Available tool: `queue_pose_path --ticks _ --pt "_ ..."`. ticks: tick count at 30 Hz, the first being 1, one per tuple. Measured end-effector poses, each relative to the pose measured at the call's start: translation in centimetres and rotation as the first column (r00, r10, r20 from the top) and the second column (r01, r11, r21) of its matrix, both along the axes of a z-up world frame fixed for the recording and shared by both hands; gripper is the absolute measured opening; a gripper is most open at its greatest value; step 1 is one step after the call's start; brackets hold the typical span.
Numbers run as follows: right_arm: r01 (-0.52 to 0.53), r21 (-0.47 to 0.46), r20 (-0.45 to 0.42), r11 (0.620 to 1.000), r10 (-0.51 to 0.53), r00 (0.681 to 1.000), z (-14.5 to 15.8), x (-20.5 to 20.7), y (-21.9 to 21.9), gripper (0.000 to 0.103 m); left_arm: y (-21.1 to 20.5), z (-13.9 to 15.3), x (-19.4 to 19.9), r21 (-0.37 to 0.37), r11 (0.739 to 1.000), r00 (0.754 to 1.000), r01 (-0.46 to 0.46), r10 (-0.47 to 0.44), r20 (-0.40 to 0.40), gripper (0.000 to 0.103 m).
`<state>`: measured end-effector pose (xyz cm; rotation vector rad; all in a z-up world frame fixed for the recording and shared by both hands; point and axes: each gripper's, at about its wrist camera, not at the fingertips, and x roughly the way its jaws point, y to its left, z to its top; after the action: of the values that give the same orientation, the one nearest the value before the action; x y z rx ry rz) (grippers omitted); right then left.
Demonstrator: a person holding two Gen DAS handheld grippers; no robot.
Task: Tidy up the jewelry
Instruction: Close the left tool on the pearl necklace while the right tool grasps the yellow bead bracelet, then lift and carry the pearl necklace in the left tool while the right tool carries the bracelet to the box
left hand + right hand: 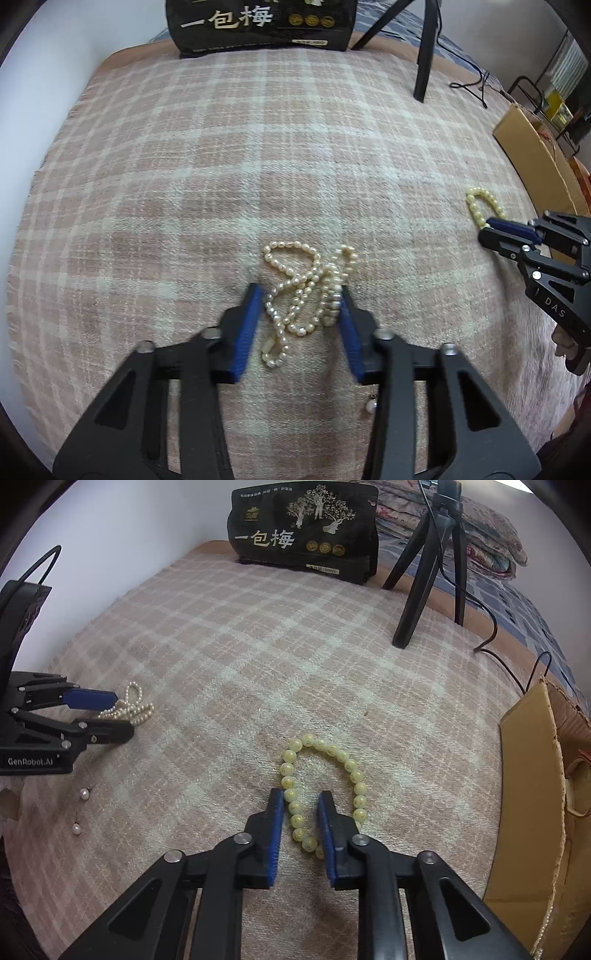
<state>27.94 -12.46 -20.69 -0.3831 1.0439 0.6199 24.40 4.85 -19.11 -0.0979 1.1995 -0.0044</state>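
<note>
A tangled white pearl necklace [306, 291] lies on the pink plaid blanket [258, 166]. My left gripper [301, 295] is open, its blue pads on either side of the pile, low over the cloth. It also shows in the right wrist view [123, 716] beside the pearls [131, 709]. A yellow bead bracelet [325, 786] lies on the blanket. My right gripper [301, 797] is open, with the bracelet's left strand between its pads. In the left wrist view the right gripper [487, 227] sits at the bracelet [482, 205].
A pearl earring pair [81, 810] lies near the blanket's front left; one shows in the left wrist view [370, 406]. A black snack bag [303, 531] stands at the back. A black tripod [424, 572] and its cable stand back right. A cardboard box [532, 794] sits at the right.
</note>
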Motion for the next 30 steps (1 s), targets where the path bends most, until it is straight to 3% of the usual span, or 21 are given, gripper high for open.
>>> queue_pose_path --ticks 2,4,20,30 --pt "-0.001 -0.016 0.010 1.000 0.001 1.000 0.1 -0.1 0.2 0.007 0.3 0.2 0.0 -0.003 1.000 1.000 -0.019 0.019 0.002 0.016" --pt "0.000 -0.022 0.015 1.000 0.000 1.000 0.2 -0.2 0.3 0.006 0.7 0.5 -0.2 -0.016 0.999 0.999 -0.040 0.040 0.007 0.011" --pt "0.038 0.082 0.078 0.996 -0.044 0.996 5.1 -1.1 -0.9 0.005 2.5 4.8 -2.0 -0.107 0.989 0.988 -0.106 0.118 0.104 0.010" --pt "0.035 0.107 0.126 0.994 -0.049 0.991 8.5 -3.2 -2.2 0.005 1.1 8.8 -4.0 -0.153 0.986 0.981 -0.062 0.089 0.173 0.010"
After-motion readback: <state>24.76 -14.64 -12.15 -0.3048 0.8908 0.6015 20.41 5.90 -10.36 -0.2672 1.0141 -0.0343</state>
